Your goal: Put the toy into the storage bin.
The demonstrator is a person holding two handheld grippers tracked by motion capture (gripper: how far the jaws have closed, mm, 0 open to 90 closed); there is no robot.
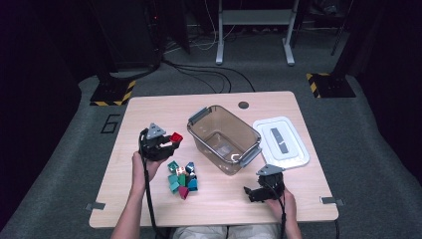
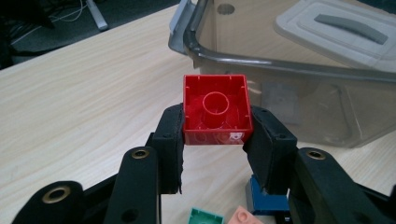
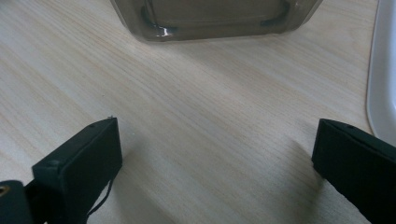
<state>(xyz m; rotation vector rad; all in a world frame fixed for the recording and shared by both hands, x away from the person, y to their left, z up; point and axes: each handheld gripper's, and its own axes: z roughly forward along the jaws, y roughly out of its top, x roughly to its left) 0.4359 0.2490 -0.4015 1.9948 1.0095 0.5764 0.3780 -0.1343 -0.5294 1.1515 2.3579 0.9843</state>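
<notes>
Work in hand: moving toy blocks into the clear bin (image 1: 225,138). Left gripper (image 1: 169,141) is clamped on 1 red block (image 2: 216,110), a pad on each of 2 opposite sides, hollow underside facing the gripper's camera; the block is off the table, just left of the bin's near-left corner and below its rim, so it is not yet over the opening. Bin interior, from the high view: no coloured block visible, only what looks like a small label or reflection on the floor; judged 0 blocks delivered. The block pile (image 1: 182,178), green, teal, blue and dark red with about 8 pieces though overlap makes an exact count unsure, lies on the table (image 1: 149,204) in front of the bin's left end, near the person's left forearm. Right gripper (image 1: 254,194) rests low in front of the bin's right end, jaws wide apart, nothing between them. White lid (image 1: 281,143) lies flat just right of the bin, off it. Judgement: early stage; the first carry is underway, release into the bin is pending, the whole pile is left, and the lid possibly goes on last.
</notes>
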